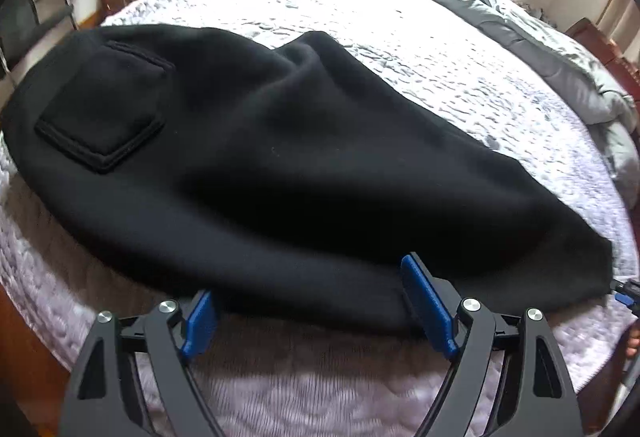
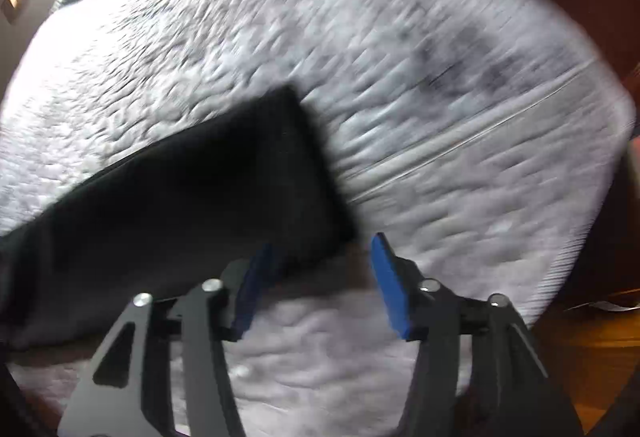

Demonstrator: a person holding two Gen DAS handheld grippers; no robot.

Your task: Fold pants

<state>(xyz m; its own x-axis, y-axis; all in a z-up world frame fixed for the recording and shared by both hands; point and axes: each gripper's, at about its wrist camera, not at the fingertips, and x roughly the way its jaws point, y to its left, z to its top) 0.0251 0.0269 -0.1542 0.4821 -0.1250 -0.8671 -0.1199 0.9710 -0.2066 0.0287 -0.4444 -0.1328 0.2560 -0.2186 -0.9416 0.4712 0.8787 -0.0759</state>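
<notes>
Our left gripper (image 1: pixel 316 311) stood spread wide at the near edge of the black pants (image 1: pixel 248 165), which lay flat on the white quilt (image 1: pixel 400 37). Our right gripper (image 2: pixel 320 277), also spread, hovered at the blurred leg end (image 2: pixel 280 165).

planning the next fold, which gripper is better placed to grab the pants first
Left, probably. The left gripper is open with the near edge of the black pants between its fingers. The right gripper is open beside the leg end, mostly over bare quilt.
</notes>
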